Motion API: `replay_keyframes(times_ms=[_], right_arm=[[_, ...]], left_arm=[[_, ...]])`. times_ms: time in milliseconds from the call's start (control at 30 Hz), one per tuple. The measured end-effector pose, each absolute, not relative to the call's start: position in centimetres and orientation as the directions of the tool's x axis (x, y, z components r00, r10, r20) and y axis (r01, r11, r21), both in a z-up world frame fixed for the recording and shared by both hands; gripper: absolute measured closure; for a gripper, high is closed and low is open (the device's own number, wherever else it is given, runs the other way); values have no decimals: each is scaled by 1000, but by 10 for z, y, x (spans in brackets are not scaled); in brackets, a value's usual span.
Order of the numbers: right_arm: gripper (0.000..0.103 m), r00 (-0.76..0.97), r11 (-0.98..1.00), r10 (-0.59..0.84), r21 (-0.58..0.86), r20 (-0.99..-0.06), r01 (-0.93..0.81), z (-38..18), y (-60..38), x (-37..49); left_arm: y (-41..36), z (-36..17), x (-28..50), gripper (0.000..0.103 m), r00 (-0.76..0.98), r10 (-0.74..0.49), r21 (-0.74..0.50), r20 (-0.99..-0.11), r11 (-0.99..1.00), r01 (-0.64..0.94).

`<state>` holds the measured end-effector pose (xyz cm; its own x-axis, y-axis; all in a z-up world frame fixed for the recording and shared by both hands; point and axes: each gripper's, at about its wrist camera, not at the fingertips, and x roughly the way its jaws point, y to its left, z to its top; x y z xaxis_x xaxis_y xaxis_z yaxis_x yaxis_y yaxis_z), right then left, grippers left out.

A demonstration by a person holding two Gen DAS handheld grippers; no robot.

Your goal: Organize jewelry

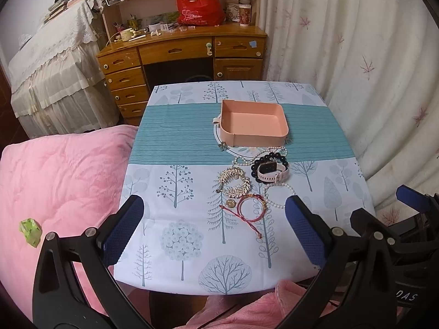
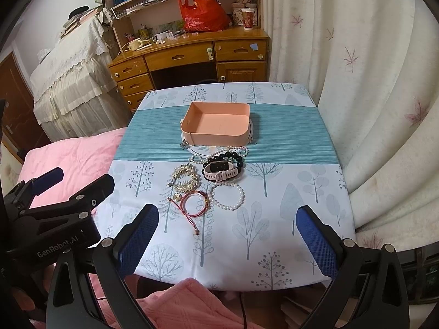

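Both grippers are being held over the near table edge, jaws spread wide, nothing gripped: left gripper (image 1: 214, 213), right gripper (image 2: 227, 219). Jewelry is lying mid-table on the cloth (image 2: 288, 192): red bracelet (image 2: 193, 204) nearest, pearl bracelet (image 2: 226, 196) just right of it, gold bracelet (image 2: 185, 178) behind, watch (image 2: 221, 171) on black beads (image 2: 236, 157). A pink tray (image 2: 216, 126) is sitting farther back, seemingly on a white plate, partly hidden.
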<state>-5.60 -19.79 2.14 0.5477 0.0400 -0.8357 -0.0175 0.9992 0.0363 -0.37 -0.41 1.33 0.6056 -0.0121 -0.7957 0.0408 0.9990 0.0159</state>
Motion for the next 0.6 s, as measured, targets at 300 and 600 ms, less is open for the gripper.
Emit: replay_keyframes(times_ms=[300,600], right_arm=[[1,545,999,41,38,-837,-17,20,-196,-56],[1,526,999,53,49,-849,-22,10,-198,-65]], left_arm=[[-4,13,-5,1,605,-15,12,-796,999,41],[-5,14,-7,1,601,-21,-4,-799,1000,28]])
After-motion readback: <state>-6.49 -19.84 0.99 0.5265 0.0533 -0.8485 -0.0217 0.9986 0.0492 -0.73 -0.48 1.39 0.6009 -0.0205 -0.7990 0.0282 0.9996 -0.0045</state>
